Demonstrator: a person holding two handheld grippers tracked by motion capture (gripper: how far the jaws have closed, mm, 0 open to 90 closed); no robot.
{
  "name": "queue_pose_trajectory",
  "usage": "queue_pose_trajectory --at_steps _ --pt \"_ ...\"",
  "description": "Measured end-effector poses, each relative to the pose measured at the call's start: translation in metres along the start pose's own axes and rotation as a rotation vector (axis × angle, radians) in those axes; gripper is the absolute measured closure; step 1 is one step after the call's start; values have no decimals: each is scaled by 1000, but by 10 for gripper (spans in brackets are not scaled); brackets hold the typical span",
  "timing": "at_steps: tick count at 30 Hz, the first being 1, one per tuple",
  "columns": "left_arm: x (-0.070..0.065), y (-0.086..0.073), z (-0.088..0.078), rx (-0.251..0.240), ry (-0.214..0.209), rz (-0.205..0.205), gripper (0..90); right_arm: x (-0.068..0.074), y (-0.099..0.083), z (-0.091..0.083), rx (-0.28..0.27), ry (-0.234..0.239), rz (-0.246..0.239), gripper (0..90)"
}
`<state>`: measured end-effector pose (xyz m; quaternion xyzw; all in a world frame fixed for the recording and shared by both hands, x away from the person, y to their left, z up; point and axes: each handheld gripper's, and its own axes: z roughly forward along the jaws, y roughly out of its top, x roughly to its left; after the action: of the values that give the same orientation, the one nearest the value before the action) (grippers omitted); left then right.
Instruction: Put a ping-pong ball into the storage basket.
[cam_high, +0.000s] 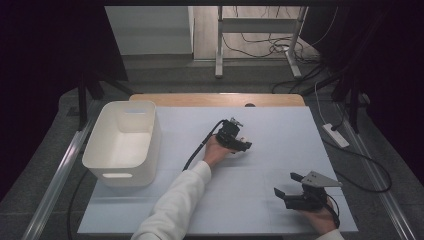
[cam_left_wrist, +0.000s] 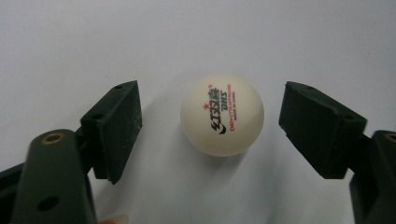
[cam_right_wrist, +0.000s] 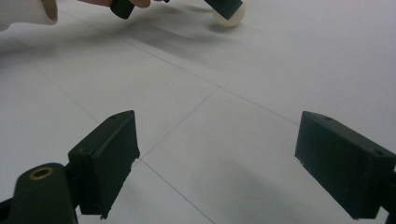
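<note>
Nearest, at the bench's (cam_high: 150, 212) near right corner, the right hand (cam_high: 320, 219) rests low on the white surface, wrist just inside the near edge, holding the right gripper (cam_high: 286, 184) level so that it points toward the left and slightly away. Its jaws stand wide apart with nothing between them; in the right gripper view they frame bare bench marked by thin seams. Farther in, the left arm comes up from the near edge at about the middle, its white sleeve (cam_high: 177, 200) slanting up and to the right, and the left hand (cam_high: 216, 151) sits near the middle of the bench with the wrist bent over the left gripper (cam_high: 244, 142), which tips down toward the surface and trails a black cable back toward the left. Its jaws are apart, one on each side of the ball (cam_left_wrist: 222, 115), and a gap shows on both sides, so neither pad touches it. The ball lies on the bench near its centre, just right of the left hand. It is a cream-white, matte table-tennis ball with a red star and red and black printing on top, casting a soft shadow. Beyond, along the far left edge, stands a white plastic bin (cam_high: 97, 150) with a slot handle.
</note>
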<state>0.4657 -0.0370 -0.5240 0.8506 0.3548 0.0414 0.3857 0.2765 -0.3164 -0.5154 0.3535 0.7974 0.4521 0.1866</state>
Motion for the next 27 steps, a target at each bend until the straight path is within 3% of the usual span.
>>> queue_pose_trajectory --at_steps 8,14,27 --pt "-2 1 1 -2 -16 13 502 -1 0 -1 -2 0 2 130" --pt "-2 2 -1 3 -26 26 512 0 0 -1 -2 -3 -1 131" --pt "-4 5 -7 -12 -31 16 513 0 0 -2 -6 -10 1 131"
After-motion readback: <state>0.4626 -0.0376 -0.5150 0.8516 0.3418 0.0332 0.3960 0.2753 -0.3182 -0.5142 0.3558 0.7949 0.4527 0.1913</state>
